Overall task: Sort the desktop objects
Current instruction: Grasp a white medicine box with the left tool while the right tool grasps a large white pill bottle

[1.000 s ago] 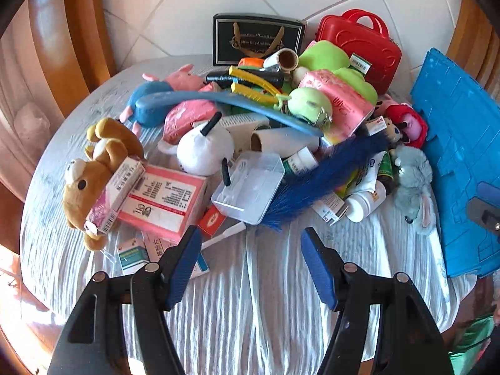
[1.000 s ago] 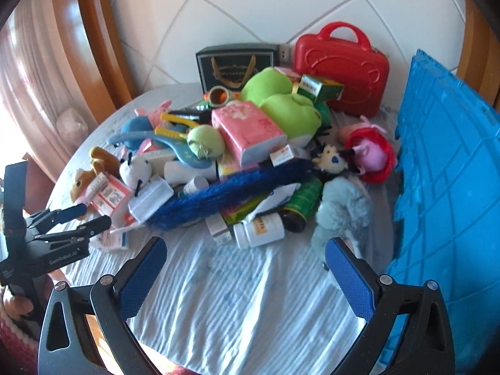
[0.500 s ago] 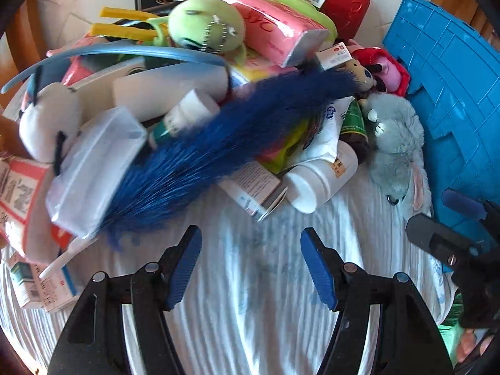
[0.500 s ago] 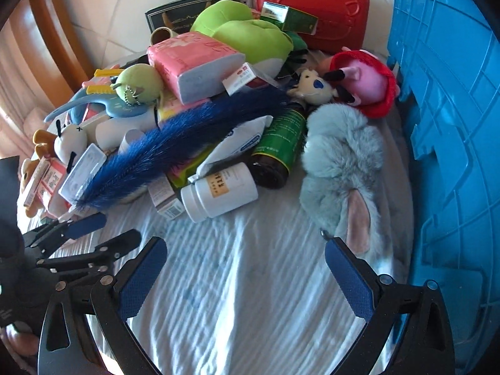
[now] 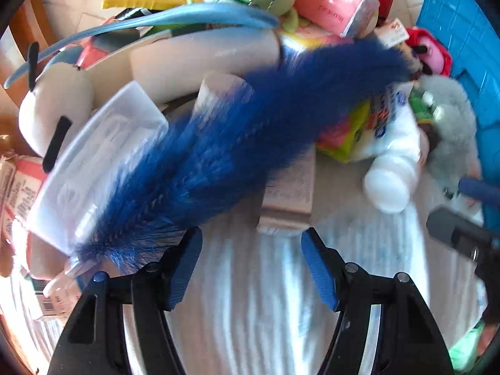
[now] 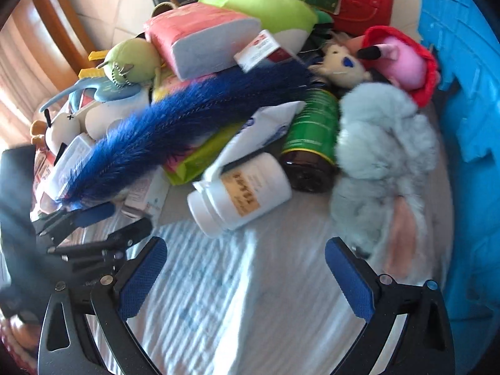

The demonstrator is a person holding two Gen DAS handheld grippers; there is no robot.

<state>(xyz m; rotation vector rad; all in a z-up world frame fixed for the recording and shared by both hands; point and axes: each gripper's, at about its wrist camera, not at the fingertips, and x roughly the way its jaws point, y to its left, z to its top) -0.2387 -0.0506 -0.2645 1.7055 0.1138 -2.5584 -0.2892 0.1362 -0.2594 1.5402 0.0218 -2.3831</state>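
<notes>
A heap of toys, bottles and boxes covers the white tablecloth (image 6: 218,297). In the left wrist view my left gripper (image 5: 251,237) stands open and empty, low over the cloth. A small pale box (image 5: 287,193) lies just beyond its gap, and a long blue feather (image 5: 250,134) crosses above its left fingertip. In the right wrist view my right gripper (image 6: 245,247) is wide open and empty. A white pill bottle (image 6: 240,190) lies on its side just ahead of it, beside a green-labelled brown bottle (image 6: 312,137) and a grey plush (image 6: 384,156). The left gripper (image 6: 93,222) shows at that view's left edge.
A blue plastic crate (image 6: 468,125) stands along the right side. A red case (image 6: 359,0), a green plush (image 6: 265,3) and a pink tissue pack (image 6: 200,37) are piled at the back. A clear plastic case (image 5: 93,162) lies left of the feather.
Both grippers have come down and closer to the front of the pile, so the feather, box and bottle loom larger. Their jaws stand as wide as before.
</notes>
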